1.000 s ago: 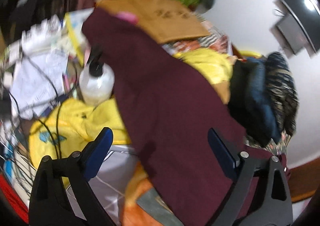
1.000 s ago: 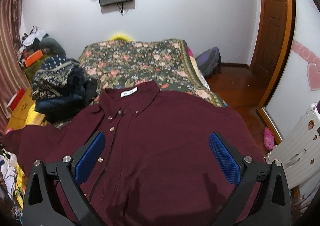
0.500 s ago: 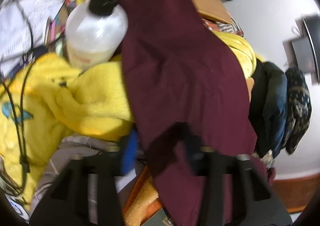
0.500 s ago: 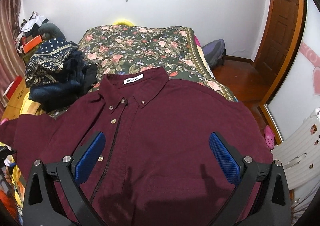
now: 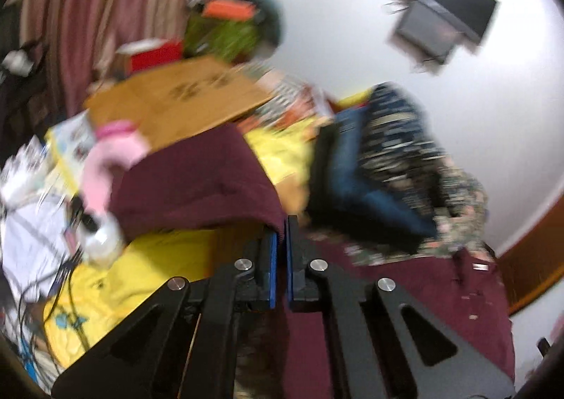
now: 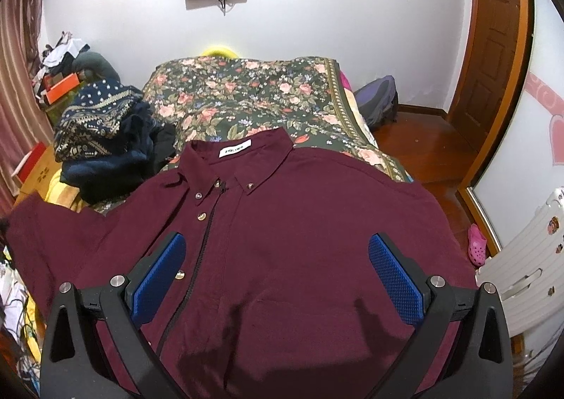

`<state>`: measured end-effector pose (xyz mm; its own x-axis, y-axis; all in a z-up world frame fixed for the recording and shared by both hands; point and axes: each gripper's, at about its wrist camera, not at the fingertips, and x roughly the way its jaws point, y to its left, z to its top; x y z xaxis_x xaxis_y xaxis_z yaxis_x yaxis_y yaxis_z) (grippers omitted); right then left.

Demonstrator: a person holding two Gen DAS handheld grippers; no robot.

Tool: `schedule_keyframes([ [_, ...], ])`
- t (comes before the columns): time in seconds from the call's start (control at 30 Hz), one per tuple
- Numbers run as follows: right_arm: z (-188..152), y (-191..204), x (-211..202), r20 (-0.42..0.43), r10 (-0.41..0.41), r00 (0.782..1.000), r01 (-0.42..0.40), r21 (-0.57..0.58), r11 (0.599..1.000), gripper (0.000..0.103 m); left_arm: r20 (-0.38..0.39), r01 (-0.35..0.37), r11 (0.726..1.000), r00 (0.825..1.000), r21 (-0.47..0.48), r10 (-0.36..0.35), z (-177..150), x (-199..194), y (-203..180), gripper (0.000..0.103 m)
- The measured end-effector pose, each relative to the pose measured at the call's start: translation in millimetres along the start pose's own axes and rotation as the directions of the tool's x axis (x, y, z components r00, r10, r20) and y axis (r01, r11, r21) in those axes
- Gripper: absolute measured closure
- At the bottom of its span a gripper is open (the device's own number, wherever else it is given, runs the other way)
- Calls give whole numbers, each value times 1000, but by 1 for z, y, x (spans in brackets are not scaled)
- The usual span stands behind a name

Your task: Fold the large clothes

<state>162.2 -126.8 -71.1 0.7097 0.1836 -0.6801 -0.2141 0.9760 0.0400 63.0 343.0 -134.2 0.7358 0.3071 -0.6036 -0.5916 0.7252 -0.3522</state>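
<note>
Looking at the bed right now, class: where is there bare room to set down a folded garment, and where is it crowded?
The free patch is the floral bedspread beyond the maroon shirt collar, bordered by the wall ahead and the dark clothes pile on the left. The shirt covers the near bed. Left of it is crowded: yellow cloth, papers and cardboard.

One maroon shirt (image 6: 299,222), two grippers (blue-padded), one floral bedspread (image 6: 246,88).

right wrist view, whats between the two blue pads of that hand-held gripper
Only the maroon shirt front, lying flat below the open right hand-held gripper; the pads don't touch it.
</note>
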Motion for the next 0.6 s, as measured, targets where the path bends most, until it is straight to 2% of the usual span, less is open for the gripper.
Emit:
schedule_keyframes([
  [0.13, -1, -9, -8, 26, 6, 1000, -6, 15, 1000, 0, 55, 108, 987, 992, 118, -115, 0, -35, -65, 101],
  [0.27, -4, -17, -12, 39, 12, 999, -13, 27, 1000, 0, 43, 206, 952, 974, 227, -221, -15, -54, -120, 101],
  [0.37, -6, -22, -15, 47, 14, 999, -15, 30, 999, 0, -12, 281, 906, 956, 317, -293, -36, -58, -162, 101],
  [0.4, -7, -23, -16, 51, 13, 999, -15, 30, 999, 0, -52, 315, 883, 947, 349, -318, -46, -55, -180, 101],
  [0.5, -10, -27, -17, 54, 12, 998, -14, 32, 999, 0, -165, 387, 836, 922, 390, -350, -78, -41, -215, 101],
  [0.6, -14, -31, -19, 54, 14, 998, -16, 37, 999, 0, -317, 456, 793, 883, 404, -346, -117, -18, -245, 101],
])
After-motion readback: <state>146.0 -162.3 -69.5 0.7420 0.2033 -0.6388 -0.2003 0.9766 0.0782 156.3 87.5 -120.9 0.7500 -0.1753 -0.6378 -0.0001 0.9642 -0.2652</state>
